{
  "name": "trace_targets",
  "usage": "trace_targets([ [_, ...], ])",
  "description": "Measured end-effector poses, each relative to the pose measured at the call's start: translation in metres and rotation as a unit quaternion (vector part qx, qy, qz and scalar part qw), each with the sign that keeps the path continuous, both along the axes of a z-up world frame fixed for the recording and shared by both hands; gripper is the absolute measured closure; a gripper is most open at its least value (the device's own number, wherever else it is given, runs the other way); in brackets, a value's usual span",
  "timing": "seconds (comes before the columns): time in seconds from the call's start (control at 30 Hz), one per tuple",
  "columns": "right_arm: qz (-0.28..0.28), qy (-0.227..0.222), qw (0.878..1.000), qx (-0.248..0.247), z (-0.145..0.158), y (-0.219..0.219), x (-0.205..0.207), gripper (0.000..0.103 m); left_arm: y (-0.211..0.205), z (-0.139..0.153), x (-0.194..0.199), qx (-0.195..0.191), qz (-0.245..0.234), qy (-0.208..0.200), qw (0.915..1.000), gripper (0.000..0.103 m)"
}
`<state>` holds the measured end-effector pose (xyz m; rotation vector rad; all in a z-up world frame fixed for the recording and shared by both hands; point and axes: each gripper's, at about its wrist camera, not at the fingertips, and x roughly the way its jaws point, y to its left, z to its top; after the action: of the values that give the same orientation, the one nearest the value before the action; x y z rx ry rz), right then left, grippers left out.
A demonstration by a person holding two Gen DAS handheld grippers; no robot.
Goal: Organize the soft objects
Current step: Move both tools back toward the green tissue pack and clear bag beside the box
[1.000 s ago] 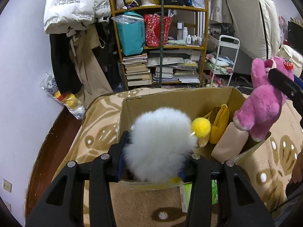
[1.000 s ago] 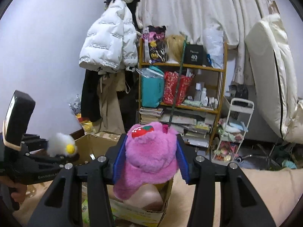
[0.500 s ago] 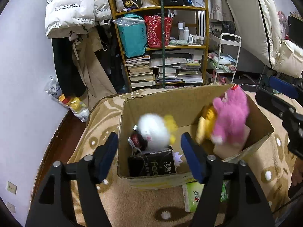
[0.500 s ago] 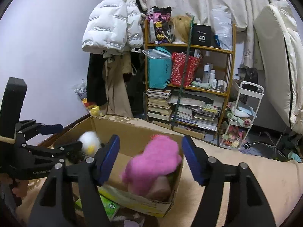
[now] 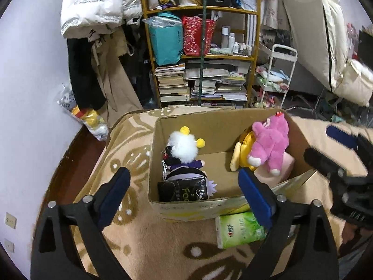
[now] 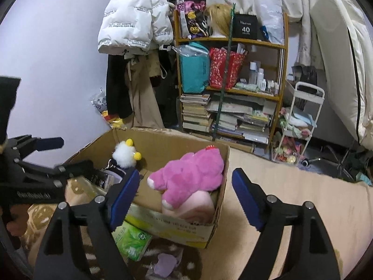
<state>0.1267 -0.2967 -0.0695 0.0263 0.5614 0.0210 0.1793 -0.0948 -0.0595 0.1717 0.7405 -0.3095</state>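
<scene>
Both toys dropped since a second ago.
Your left gripper (image 5: 184, 193) and right gripper (image 6: 185, 196) are opening, empty; white plush (image 5: 184, 147) and pink plush (image 5: 270, 142) now lie in the cardboard box (image 5: 216, 126).

The pink plush (image 5: 270, 143) hides most of the yellow toy (image 5: 242, 149) and pale pink cushion (image 6: 198, 204).

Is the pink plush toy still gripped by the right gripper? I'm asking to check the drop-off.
No: the pink plush toy lies in the cardboard box, and the right gripper has nothing between its opening jaws.
</scene>
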Motion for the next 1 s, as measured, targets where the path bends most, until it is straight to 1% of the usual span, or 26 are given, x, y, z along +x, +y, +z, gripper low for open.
trace_targets([
  [0.1, -0.005, 0.003, 1.000, 0.001, 0.002, 0.000, -0.006, 0.010, 0.007, 0.007, -0.003, -0.011, 0.005, 0.009, 0.9999, 0.008],
  [0.17, -0.006, 0.013, 1.000, 0.003, 0.002, 0.000, -0.011, 0.009, 0.008, 0.008, -0.005, -0.006, -0.004, 0.020, 0.9998, 0.008],
  [0.27, -0.011, 0.026, 1.000, 0.006, 0.002, -0.001, -0.020, 0.002, 0.011, 0.007, -0.013, -0.001, -0.008, 0.033, 0.9994, 0.008],
  [0.33, -0.019, 0.028, 0.999, 0.000, 0.001, -0.001, -0.030, 0.001, 0.014, 0.006, -0.019, -0.004, -0.008, 0.042, 0.9991, 0.008],
  [0.4, -0.019, 0.036, 0.999, -0.002, 0.000, -0.002, -0.038, 0.001, 0.016, 0.003, -0.023, -0.003, -0.009, 0.060, 0.9982, 0.008],
  [0.47, -0.017, 0.049, 0.999, -0.003, -0.003, -0.001, -0.045, 0.001, 0.014, 0.000, -0.028, 0.007, -0.011, 0.071, 0.9974, 0.008],
  [0.57, -0.017, 0.061, 0.998, -0.003, -0.006, 0.000, -0.051, 0.001, 0.011, -0.004, -0.040, 0.032, -0.011, 0.067, 0.9972, 0.008],
  [0.6, -0.014, 0.065, 0.998, -0.001, -0.006, 0.000, -0.052, 0.001, 0.011, -0.004, -0.042, 0.035, -0.011, 0.067, 0.9971, 0.008],
  [0.73, -0.012, 0.087, 0.996, 0.002, -0.015, 0.003, -0.057, 0.001, 0.008, -0.009, -0.049, 0.029, -0.013, 0.079, 0.9964, 0.008],
  [0.87, -0.011, 0.114, 0.993, 0.007, -0.026, 0.005, -0.059, 0.001, 0.002, -0.016, -0.048, 0.035, -0.018, 0.085, 0.9956, 0.008],
  [1.0, -0.017, 0.132, 0.991, 0.014, -0.035, 0.005, -0.060, 0.001, -0.001, -0.024, -0.045, 0.032, -0.020, 0.093, 0.9950, 0.008],
])
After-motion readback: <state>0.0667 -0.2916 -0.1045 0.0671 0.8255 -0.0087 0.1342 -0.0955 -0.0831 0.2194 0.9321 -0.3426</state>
